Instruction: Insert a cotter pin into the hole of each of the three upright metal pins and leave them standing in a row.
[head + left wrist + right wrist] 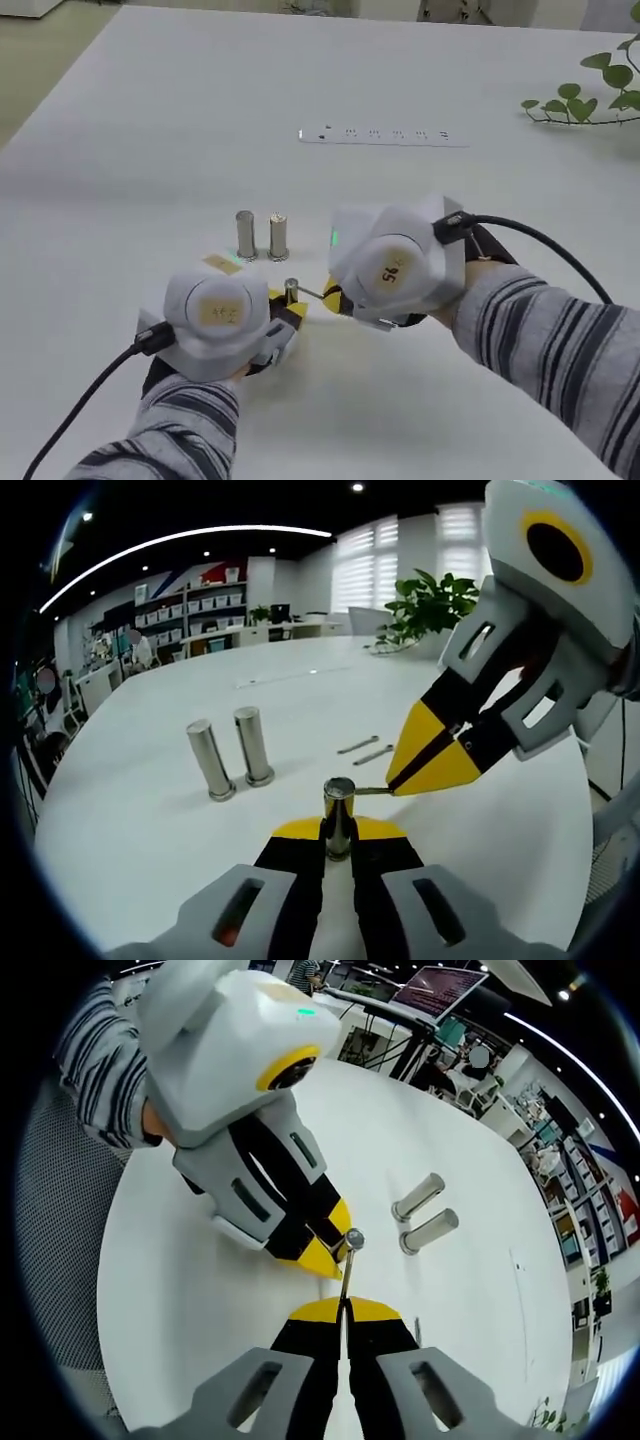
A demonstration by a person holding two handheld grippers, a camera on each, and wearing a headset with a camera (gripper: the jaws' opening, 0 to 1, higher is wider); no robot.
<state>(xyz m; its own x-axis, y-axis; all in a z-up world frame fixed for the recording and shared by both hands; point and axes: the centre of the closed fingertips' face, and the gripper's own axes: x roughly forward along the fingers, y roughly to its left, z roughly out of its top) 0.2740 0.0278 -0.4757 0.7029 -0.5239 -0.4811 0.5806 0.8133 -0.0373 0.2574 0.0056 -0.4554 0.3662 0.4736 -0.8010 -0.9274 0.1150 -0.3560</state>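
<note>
Just beside the two standing pins (232, 752), my left claw (338, 832) pinches the third pin (339, 810) upright on the counter (150, 150). My right claw (343, 1305) pinches a cotter pin (343, 1282), its tip meeting that pin's head. Pushed off-line, the cotter pin could bend, slip or topple the third pin.

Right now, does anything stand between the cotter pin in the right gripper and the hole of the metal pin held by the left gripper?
Nothing visible does. The cotter pin, pinched in the right gripper, reaches the head of the metal pin clamped in the left gripper. The two other metal pins stand apart, behind it.
</note>
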